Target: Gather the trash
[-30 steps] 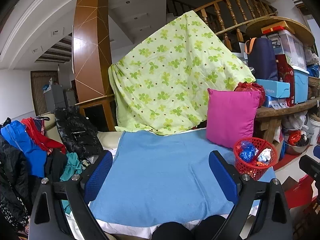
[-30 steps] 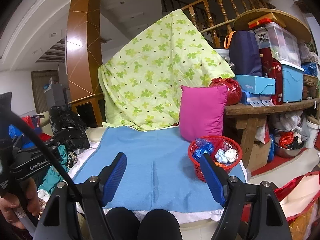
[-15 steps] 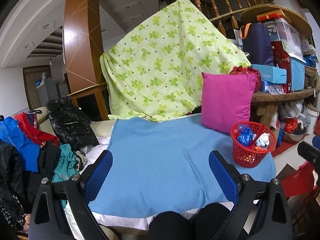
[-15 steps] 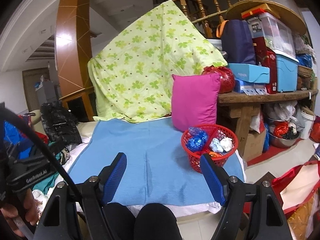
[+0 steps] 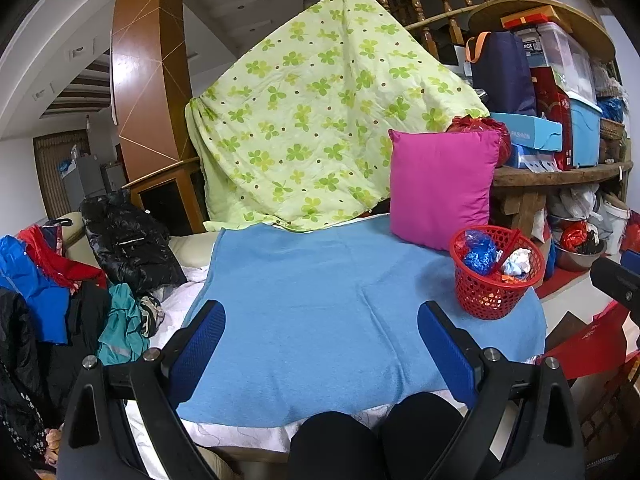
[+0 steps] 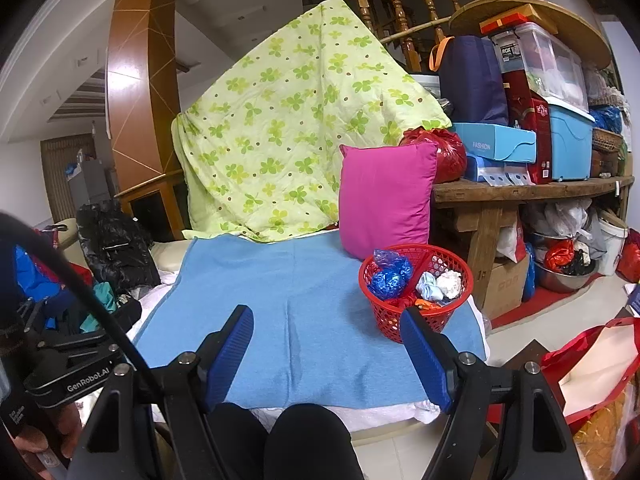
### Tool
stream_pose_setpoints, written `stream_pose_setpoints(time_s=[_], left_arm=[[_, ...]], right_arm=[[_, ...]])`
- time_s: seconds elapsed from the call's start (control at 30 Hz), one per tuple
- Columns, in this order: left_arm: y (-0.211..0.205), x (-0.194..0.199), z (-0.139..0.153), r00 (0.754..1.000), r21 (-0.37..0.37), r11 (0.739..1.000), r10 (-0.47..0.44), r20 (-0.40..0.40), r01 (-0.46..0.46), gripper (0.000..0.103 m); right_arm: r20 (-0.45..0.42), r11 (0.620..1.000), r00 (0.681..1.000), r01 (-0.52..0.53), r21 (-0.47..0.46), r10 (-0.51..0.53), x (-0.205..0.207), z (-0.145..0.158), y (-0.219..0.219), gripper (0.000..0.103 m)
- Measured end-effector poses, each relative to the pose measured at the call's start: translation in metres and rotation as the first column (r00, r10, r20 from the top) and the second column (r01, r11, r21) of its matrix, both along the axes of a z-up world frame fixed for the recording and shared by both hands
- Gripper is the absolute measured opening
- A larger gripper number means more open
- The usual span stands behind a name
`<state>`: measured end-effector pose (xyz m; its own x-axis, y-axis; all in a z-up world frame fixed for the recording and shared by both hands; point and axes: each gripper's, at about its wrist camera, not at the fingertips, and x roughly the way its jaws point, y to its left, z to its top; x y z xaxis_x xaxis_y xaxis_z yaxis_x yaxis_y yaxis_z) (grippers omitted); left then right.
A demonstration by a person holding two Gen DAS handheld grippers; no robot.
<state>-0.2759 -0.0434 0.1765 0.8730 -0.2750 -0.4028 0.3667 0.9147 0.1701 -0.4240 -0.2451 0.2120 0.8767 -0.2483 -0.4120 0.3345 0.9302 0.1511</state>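
A red mesh basket (image 5: 495, 300) stands on the right part of a blue towel (image 5: 320, 300); it also shows in the right wrist view (image 6: 384, 320). It holds crumpled blue foil (image 6: 390, 274), white paper wads (image 6: 448, 282) and orange scraps. My left gripper (image 5: 322, 348) is open and empty, held back over the towel's near edge, left of the basket. My right gripper (image 6: 326, 354) is open and empty, its right finger just in front of the basket. The towel itself carries no loose trash that I can see.
A pink cushion (image 5: 440, 188) leans behind the basket. A green clover quilt (image 5: 320, 128) hangs at the back. Clothes (image 5: 48, 288) pile at the left. A wooden shelf (image 6: 532, 188) with boxes stands at the right. A red bag (image 6: 592, 364) lies on the floor.
Both grippers have drawn back from the towel and basket, which now look smaller and farther. Both stay open and empty.
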Motion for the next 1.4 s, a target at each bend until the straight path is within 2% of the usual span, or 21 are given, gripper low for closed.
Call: stream_pose_setpoints(time_s=[0.8, 1.13, 1.4], left_arm=[[0.0, 0.002, -0.002, 1.0, -0.005, 1.0, -0.008, -0.015, 0.008, 0.097], [-0.019, 0.004, -0.01, 0.997, 0.002, 0.997, -0.071, -0.036, 0.071, 0.097], [-0.068, 0.032, -0.022, 0.979, -0.038, 0.983, -0.182, -0.087, 0.179, 0.097]], right_arm=[[-0.009, 1.0, 1.0, -0.001, 0.003, 0.001, 0.005, -0.005, 0.005, 0.079], [-0.023, 0.998, 0.998, 0.06, 0.018, -0.06, -0.003, -0.013, -0.017, 0.079], [-0.04, 0.989, 0.989, 0.145, 0.04, -0.143, 0.002, -0.019, -0.055, 0.079]])
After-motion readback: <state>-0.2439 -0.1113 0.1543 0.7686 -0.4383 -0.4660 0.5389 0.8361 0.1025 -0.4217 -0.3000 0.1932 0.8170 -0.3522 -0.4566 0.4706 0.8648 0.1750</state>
